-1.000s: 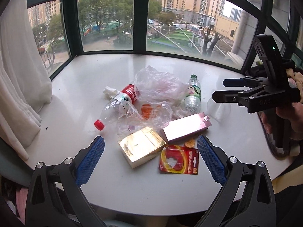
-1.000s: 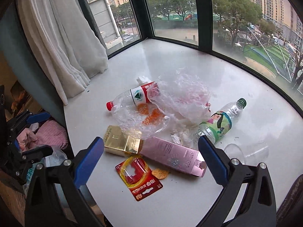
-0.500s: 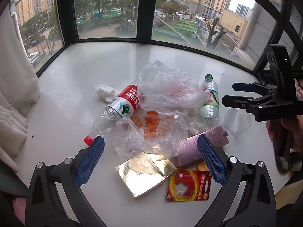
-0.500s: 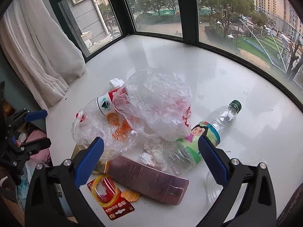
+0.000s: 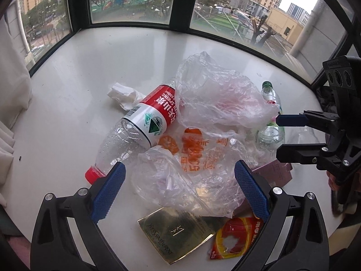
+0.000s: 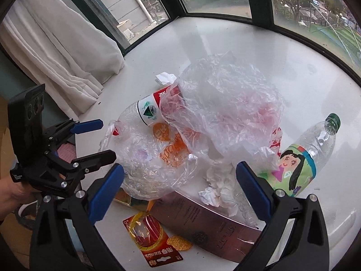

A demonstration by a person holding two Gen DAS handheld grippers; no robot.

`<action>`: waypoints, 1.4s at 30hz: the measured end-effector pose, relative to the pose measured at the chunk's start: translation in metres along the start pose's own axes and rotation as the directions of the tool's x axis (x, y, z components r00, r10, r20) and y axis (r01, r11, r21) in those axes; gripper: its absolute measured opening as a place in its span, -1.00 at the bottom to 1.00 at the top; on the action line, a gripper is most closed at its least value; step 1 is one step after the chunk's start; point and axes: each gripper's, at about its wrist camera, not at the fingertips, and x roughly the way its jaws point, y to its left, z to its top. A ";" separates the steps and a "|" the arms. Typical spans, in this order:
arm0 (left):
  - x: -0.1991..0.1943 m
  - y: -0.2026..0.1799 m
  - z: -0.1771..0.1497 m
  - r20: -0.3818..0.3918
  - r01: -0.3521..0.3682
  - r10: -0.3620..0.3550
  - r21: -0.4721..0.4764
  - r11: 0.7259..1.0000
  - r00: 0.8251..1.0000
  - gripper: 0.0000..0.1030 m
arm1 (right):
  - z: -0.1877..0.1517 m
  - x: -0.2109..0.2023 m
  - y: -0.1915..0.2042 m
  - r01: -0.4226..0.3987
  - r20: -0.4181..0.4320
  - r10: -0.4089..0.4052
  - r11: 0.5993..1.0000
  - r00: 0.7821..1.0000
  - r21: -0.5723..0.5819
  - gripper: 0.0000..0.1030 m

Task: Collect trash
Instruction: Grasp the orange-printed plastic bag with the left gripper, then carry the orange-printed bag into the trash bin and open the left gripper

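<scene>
A heap of trash lies on the white table. It holds a red-label bottle, a clear bag with orange print, a crumpled clear bag, a green-cap bottle, a gold box, a pink box, a red wrapper and white tissues. My left gripper is open, with the orange-print bag between its fingers. My right gripper is open above the tissues and pink box. It also shows in the left wrist view.
White curtains hang at the table's left. Dark window frames ring the far edge. A clear plastic cup lies on the right, behind my right gripper. A cracker lies beside the red wrapper.
Both grippers have moved forward and down toward the heap. The trash looms larger, and the orange-print bag now sits between my left fingers. Both stay open.
</scene>
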 end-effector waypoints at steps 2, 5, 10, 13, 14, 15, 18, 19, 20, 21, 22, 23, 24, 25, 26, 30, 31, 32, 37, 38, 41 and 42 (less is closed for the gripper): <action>0.008 0.003 -0.001 -0.018 0.000 0.000 0.001 1.000 1.000 0.60 | -0.002 0.010 0.000 -0.016 -0.027 0.017 1.000 0.999 0.022 0.86; 0.017 0.009 -0.002 -0.050 0.000 -0.001 -0.014 1.000 0.999 0.27 | -0.005 0.025 -0.001 -0.021 -0.069 0.025 0.998 0.997 0.051 0.84; 0.024 0.010 -0.010 -0.086 0.021 -0.022 -0.019 1.000 0.996 -0.39 | -0.007 0.048 -0.004 0.002 -0.121 0.012 0.993 0.993 0.115 0.28; 0.026 0.007 -0.014 -0.098 0.027 -0.028 -0.010 1.000 0.995 -0.74 | -0.008 0.057 -0.005 -0.006 -0.147 0.029 0.988 0.989 0.156 0.01; 0.026 0.006 -0.015 -0.096 0.028 -0.028 -0.009 1.000 0.995 -0.83 | -0.008 0.060 -0.004 -0.003 -0.154 0.030 0.986 0.988 0.169 -0.12; 0.025 0.005 -0.016 -0.093 0.030 -0.030 -0.008 1.000 0.995 -0.94 | -0.008 0.062 -0.004 -0.010 -0.159 0.039 0.984 0.987 0.180 -0.22; 0.020 -0.001 -0.016 -0.080 0.032 -0.032 0.006 0.999 0.996 -0.97 | -0.005 0.060 -0.003 -0.010 -0.155 0.040 0.982 0.987 0.190 -0.70; 0.017 -0.002 -0.015 -0.073 0.034 -0.034 0.007 0.999 0.997 -0.97 | -0.005 0.058 -0.001 -0.015 -0.148 0.043 0.982 0.988 0.189 -0.81; 0.014 -0.004 -0.013 -0.066 0.036 -0.036 0.008 0.999 0.997 -0.98 | -0.003 0.054 -0.001 -0.014 -0.138 0.040 0.982 0.990 0.187 -0.84; 0.010 -0.005 -0.012 -0.057 0.038 -0.038 0.009 0.999 0.998 -0.98 | -0.002 0.050 0.001 -0.015 -0.126 0.039 0.983 0.991 0.185 -0.85; 0.006 -0.007 -0.010 -0.046 0.041 -0.040 0.009 0.999 0.998 -0.98 | -0.001 0.045 0.003 -0.017 -0.111 0.038 0.983 0.993 0.183 -0.86; 0.001 -0.007 -0.009 -0.038 0.044 -0.044 0.007 0.999 0.998 -0.98 | 0.001 0.039 0.005 -0.021 -0.096 0.039 0.983 0.995 0.180 -0.86; -0.004 -0.008 -0.008 -0.026 0.043 -0.042 0.009 0.999 0.999 -0.98 | 0.002 0.033 0.006 -0.022 -0.083 0.037 0.984 0.996 0.177 -0.86; -0.010 -0.010 -0.006 -0.015 0.044 -0.044 0.012 0.999 0.999 -0.98 | 0.003 0.026 0.007 -0.026 -0.069 0.039 0.984 0.997 0.175 -0.86; -0.016 -0.012 -0.005 -0.004 0.046 -0.046 0.013 0.999 0.999 -0.98 | 0.003 0.019 0.009 -0.031 -0.057 0.041 0.985 0.998 0.172 -0.87; -0.043 -0.019 -0.002 0.047 0.051 -0.052 0.009 0.999 0.998 -0.98 | 0.001 -0.009 0.016 -0.043 -0.021 0.046 0.988 0.999 0.151 -0.87; -0.049 -0.020 -0.002 0.058 0.051 -0.051 0.009 0.999 0.997 -0.98 | -0.001 -0.016 0.018 -0.045 -0.014 0.047 0.989 0.999 0.144 -0.87; -0.056 -0.022 -0.003 0.069 0.049 -0.049 0.008 0.999 0.996 -0.98 | -0.002 -0.022 0.021 -0.047 -0.008 0.048 0.990 0.999 0.136 -0.87; -0.094 -0.030 -0.015 0.116 0.034 -0.034 0.005 0.999 0.993 -0.98 | -0.011 -0.050 0.044 -0.054 0.029 0.052 0.995 0.998 0.082 -0.87; -0.102 -0.031 -0.020 0.125 0.028 -0.029 0.003 1.000 0.992 -0.98 | -0.012 -0.054 0.050 -0.060 0.036 0.058 0.996 0.998 0.071 -0.87; -0.126 -0.033 -0.031 0.153 0.007 -0.007 -0.005 1.000 0.988 -0.98 | -0.015 -0.066 0.075 -0.068 0.056 0.067 0.997 0.996 0.024 -0.87; -0.135 -0.033 -0.037 0.163 -0.002 0.003 -0.009 1.000 0.987 -0.98 | -0.017 -0.070 0.083 -0.071 0.061 0.070 0.997 0.996 0.006 -0.87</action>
